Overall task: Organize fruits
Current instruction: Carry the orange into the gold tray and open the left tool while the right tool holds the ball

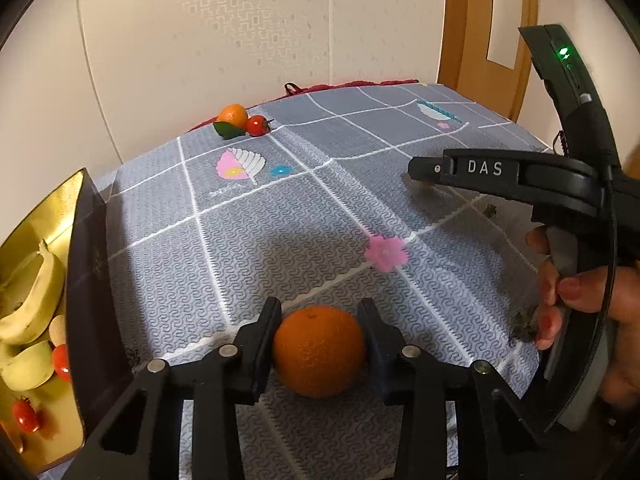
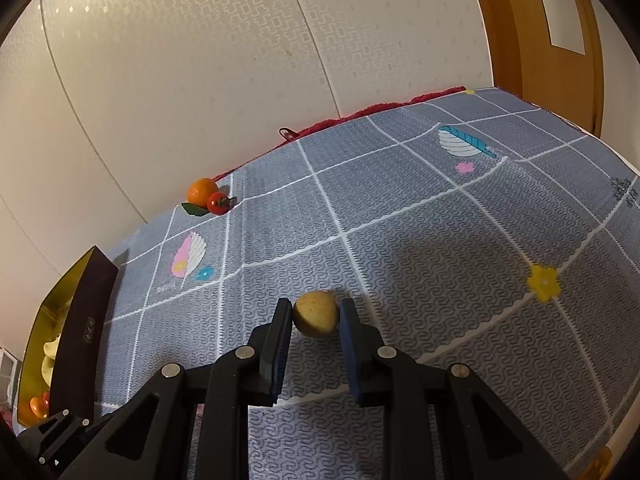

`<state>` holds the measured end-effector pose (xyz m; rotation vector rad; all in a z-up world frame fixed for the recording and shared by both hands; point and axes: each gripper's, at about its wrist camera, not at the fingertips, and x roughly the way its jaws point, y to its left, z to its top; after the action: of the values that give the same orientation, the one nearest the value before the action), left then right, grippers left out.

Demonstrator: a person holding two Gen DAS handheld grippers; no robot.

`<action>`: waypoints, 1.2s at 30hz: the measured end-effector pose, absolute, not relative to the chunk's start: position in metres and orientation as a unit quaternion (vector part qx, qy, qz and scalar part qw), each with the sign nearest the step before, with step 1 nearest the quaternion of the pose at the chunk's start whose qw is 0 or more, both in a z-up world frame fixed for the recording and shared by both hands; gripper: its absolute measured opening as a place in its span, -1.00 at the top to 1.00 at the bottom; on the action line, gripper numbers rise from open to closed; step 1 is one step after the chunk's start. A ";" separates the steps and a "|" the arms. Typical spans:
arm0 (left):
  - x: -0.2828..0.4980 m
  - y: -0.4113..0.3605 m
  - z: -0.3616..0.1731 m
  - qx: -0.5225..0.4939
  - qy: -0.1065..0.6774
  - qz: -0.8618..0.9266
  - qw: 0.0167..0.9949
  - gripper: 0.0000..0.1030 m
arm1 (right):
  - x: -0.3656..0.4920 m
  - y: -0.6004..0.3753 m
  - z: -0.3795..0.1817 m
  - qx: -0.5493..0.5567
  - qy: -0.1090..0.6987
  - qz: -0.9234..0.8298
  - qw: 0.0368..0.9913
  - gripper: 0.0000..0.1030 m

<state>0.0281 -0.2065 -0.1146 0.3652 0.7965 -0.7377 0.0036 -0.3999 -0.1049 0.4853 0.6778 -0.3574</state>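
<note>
We're low over the table (image 1: 320, 208), spread with a grey checked cloth (image 2: 400, 240). Its far edge runs along the papered wall (image 2: 200, 60), where a small orange (image 1: 233, 115) with a green leaf and a red tomato (image 1: 257, 125) sit touching each other, close to that edge. At the left edge stands a dark box (image 1: 86, 280) with a gold lining, holding bananas (image 1: 32, 304) and small red fruits (image 1: 25, 416). The whole middle of the cloth between the box, the far pair and the right edge lies bare, so we have plenty of room to travel.

Our left gripper (image 1: 320, 344) tilts down toward the near edge, and its pads sit against both sides of the big orange (image 1: 319, 350), which rests on the cloth: clenched on it. Our right gripper (image 2: 316, 316), also angled down, has its blue-edged fingers (image 2: 282, 344) pinching a small yellow-brown fruit (image 2: 315, 312) near the middle of the near half of the table; whether that fruit touches the cloth we can't tell. In the left view the right gripper's body reaches in from the right edge, a hand (image 1: 580, 292) wrapped round its trigger.
</note>
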 end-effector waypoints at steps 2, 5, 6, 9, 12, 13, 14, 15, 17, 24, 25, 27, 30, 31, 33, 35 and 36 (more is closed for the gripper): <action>0.028 -0.204 -0.113 0.170 0.378 -0.343 0.843 0.22 | 0.003 -0.400 -0.104 0.236 0.323 -0.170 0.901 0.53; 0.027 -0.199 -0.107 0.165 0.372 -0.338 0.849 0.22 | 0.001 -0.398 -0.103 0.237 0.318 -0.167 0.903 0.53; 0.027 -0.198 -0.105 0.163 0.369 -0.336 0.851 0.22 | 0.001 -0.398 -0.103 0.238 0.316 -0.166 0.903 0.53; 0.028 -0.191 -0.095 0.154 0.361 -0.330 0.859 0.22 | 0.001 -0.396 -0.104 0.240 0.315 -0.163 0.904 0.53; 0.030 -0.183 -0.085 0.145 0.350 -0.321 0.868 0.22 | 0.002 -0.395 -0.104 0.242 0.313 -0.160 0.904 0.53; 0.030 -0.178 -0.081 0.140 0.346 -0.318 0.871 0.22 | 0.003 -0.395 -0.103 0.241 0.313 -0.159 0.905 0.53; 0.031 -0.174 -0.077 0.136 0.344 -0.315 0.874 0.22 | 0.003 -0.394 -0.103 0.241 0.313 -0.158 0.905 0.53; 0.032 -0.171 -0.076 0.134 0.343 -0.314 0.875 0.22 | 0.004 -0.393 -0.103 0.240 0.313 -0.157 0.905 0.53; 0.034 -0.162 -0.071 0.127 0.340 -0.305 0.880 0.22 | 0.004 -0.392 -0.103 0.242 0.312 -0.154 0.906 0.53; 0.044 -0.128 -0.058 0.104 0.333 -0.273 0.896 0.22 | 0.005 -0.385 -0.099 0.237 0.301 -0.142 0.913 0.53; 0.044 -0.124 -0.057 0.102 0.332 -0.270 0.898 0.22 | 0.005 -0.383 -0.098 0.234 0.301 -0.141 0.914 0.53; 0.047 -0.112 -0.054 0.095 0.330 -0.259 0.903 0.22 | 0.005 -0.381 -0.098 0.231 0.300 -0.138 0.915 0.53; 0.051 -0.096 -0.053 0.084 0.331 -0.247 0.907 0.22 | 0.005 -0.376 -0.096 0.226 0.296 -0.131 0.919 0.53; 0.052 -0.091 -0.053 0.082 0.332 -0.242 0.908 0.22 | 0.005 -0.375 -0.095 0.223 0.295 -0.129 0.920 0.53; 0.053 -0.078 -0.053 0.078 0.332 -0.230 0.912 0.22 | 0.005 -0.370 -0.094 0.217 0.292 -0.122 0.923 0.53; 0.056 -0.064 -0.054 0.071 0.335 -0.217 0.914 0.22 | 0.005 -0.363 -0.092 0.209 0.288 -0.114 0.928 0.53; 0.057 -0.059 -0.054 0.068 0.336 -0.212 0.915 0.22 | 0.004 -0.360 -0.091 0.204 0.286 -0.110 0.930 0.53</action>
<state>0.0571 -0.0590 -0.0544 0.1402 0.6916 -0.4373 0.0044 -0.3595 -0.0913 0.4186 0.5854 -0.2246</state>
